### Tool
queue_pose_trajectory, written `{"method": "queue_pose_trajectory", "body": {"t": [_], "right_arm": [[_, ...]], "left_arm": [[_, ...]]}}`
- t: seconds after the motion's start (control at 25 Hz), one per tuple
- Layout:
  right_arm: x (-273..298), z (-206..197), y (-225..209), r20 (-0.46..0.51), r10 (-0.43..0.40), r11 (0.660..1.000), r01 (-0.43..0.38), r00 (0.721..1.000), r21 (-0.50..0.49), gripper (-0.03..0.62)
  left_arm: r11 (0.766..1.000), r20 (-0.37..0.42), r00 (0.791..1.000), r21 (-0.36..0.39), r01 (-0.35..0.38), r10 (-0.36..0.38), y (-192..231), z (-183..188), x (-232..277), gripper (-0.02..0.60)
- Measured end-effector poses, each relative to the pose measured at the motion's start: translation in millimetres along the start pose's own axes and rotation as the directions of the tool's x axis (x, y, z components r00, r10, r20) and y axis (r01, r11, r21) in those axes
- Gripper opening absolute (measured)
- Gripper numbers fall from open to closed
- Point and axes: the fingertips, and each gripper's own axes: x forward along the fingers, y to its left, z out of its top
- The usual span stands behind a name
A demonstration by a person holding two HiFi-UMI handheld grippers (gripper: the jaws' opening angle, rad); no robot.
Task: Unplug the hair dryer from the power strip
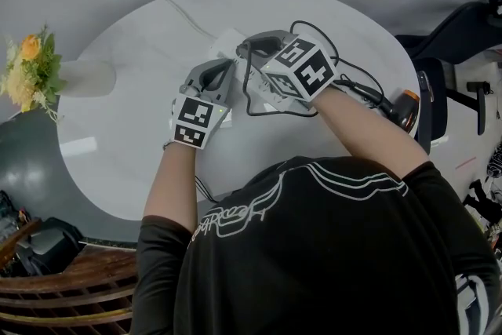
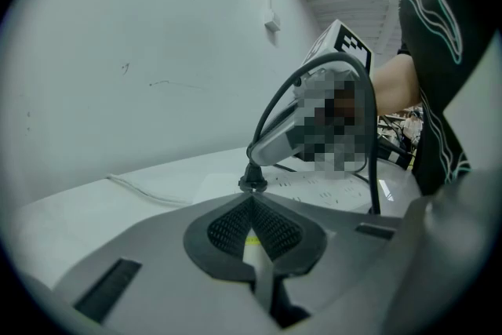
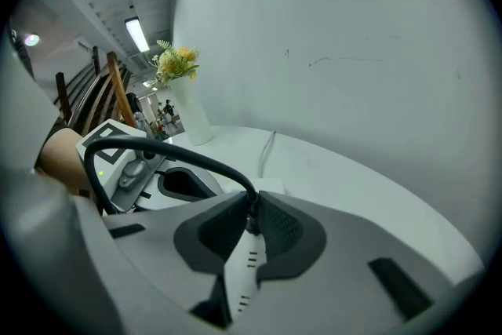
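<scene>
Right tool (image 3: 251,204) tilts down, clamped on the plug (image 2: 252,180); left tool (image 2: 252,202) closed, angled down.

Glossy, smooth white bench (image 1: 118,169), with pale reflections at the left of the head view. Matt grey moulded plastic on the left gripper (image 2: 252,204) and right gripper (image 3: 252,208); dark, finely dimpled, rubbery-looking pads (image 2: 227,230) at the middle of both gripper views. Flat matt black-and-white print on the marker cube (image 1: 302,68). Smooth, slightly shiny white plastic power strip (image 2: 329,186). Black plug (image 2: 252,181) and cord (image 3: 179,154), smooth with a faint sheen, rubber or plastic by the look. Soft black cloth shirt (image 1: 314,247) with pale printed lines. Lacquered brown wood slats (image 1: 70,302) at lower left. Matt white vase (image 1: 88,78) at upper left, material unclear.
</scene>
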Motion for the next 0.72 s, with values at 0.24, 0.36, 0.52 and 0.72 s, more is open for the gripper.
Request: {"method": "queue_pose_trajectory", "body": {"t": [0.24, 0.36, 0.52, 0.72], "right_arm": [[0.1, 1.3, 4.0, -0.011, -0.046, 0.997, 0.045, 0.999, -0.069, 0.026], [0.4, 1.0, 7.1, -0.017, -0.065, 0.991, 0.063, 0.998, -0.117, 0.026], [0.7, -0.7, 0.5, -0.015, -0.019, 0.999, 0.019, 1.0, -0.032, 0.026], [-0.2, -0.5, -1.8, -0.004, 0.016, 0.998, -0.015, 1.0, 0.059, 0.026]], "left_arm": [[1.0, -0.001, 1.0, -0.004, -0.002, 0.002, -0.1, 0.7, 0.7, 0.002], [1.0, -0.001, 1.0, -0.006, 0.0, 0.0, -0.6, 0.6, 0.4, 0.002], [1.0, -0.006, 1.0, -0.014, 0.012, -0.012, 0.3, 1.0, 1.2, 0.002], [1.0, -0.008, 1.0, -0.02, 0.015, -0.015, 0.6, -0.2, 0.7, 0.002]]}}
